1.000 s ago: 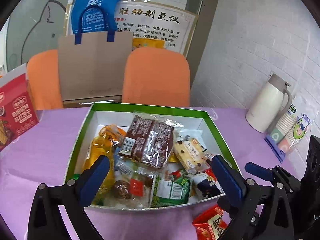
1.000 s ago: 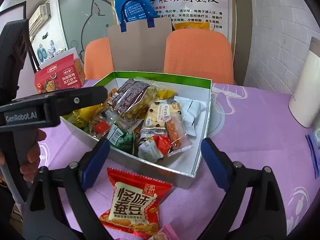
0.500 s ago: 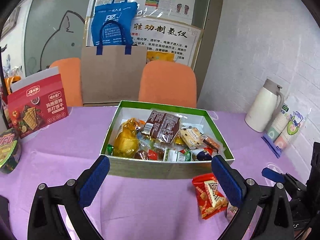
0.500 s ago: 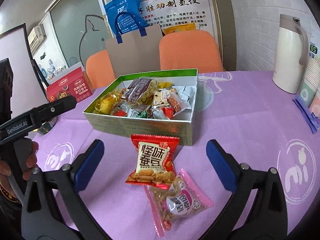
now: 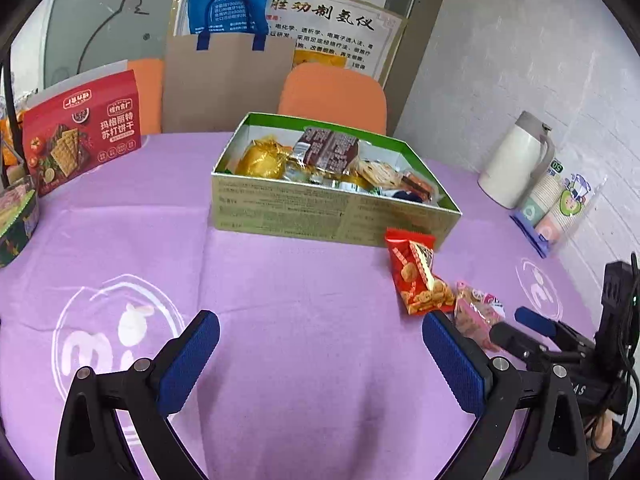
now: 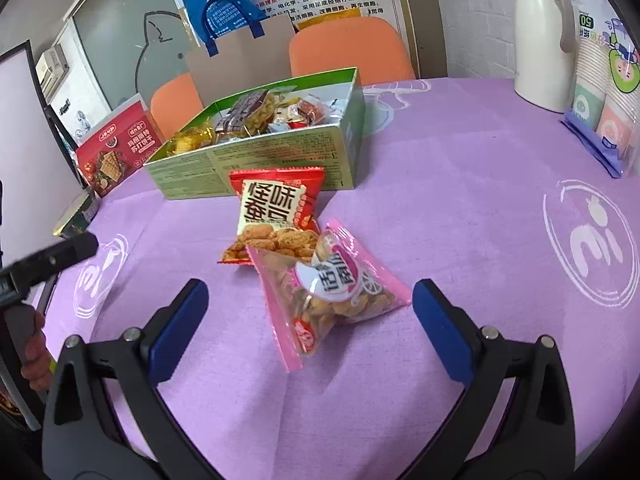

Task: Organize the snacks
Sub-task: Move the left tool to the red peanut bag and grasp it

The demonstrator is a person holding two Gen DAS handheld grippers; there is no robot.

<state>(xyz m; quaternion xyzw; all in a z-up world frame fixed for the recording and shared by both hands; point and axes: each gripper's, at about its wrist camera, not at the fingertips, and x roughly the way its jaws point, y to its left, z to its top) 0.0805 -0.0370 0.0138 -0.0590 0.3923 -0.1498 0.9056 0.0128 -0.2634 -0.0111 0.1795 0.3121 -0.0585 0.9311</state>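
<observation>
A green-rimmed cardboard box [image 5: 312, 216] [image 6: 256, 160] full of wrapped snacks stands on the purple tablecloth. In front of it lie a red snack packet [image 5: 416, 276] [image 6: 274, 210] and a pink packet [image 5: 476, 316] [image 6: 328, 284] that overlaps the red one's lower edge. My right gripper [image 6: 310, 332] is open, its blue pads on either side of the pink packet's near end, not touching it. My left gripper [image 5: 320, 360] is open over bare cloth, left of both packets. In the left wrist view the right gripper's body [image 5: 560, 344] shows at the right edge.
A red cracker box [image 5: 80, 132] [image 6: 116, 152] and a dark round tin [image 5: 16, 220] [image 6: 76, 216] stand at the left. A white thermos [image 5: 516, 160] [image 6: 544, 36] and a sleeve of paper cups [image 5: 560, 204] [image 6: 604, 100] are at the right. Orange chairs [image 5: 332, 92] stand behind the table.
Both grippers have pulled back from the box toward the near side of the table and stayed open. The red and pink packets now lie closer before the right gripper.
</observation>
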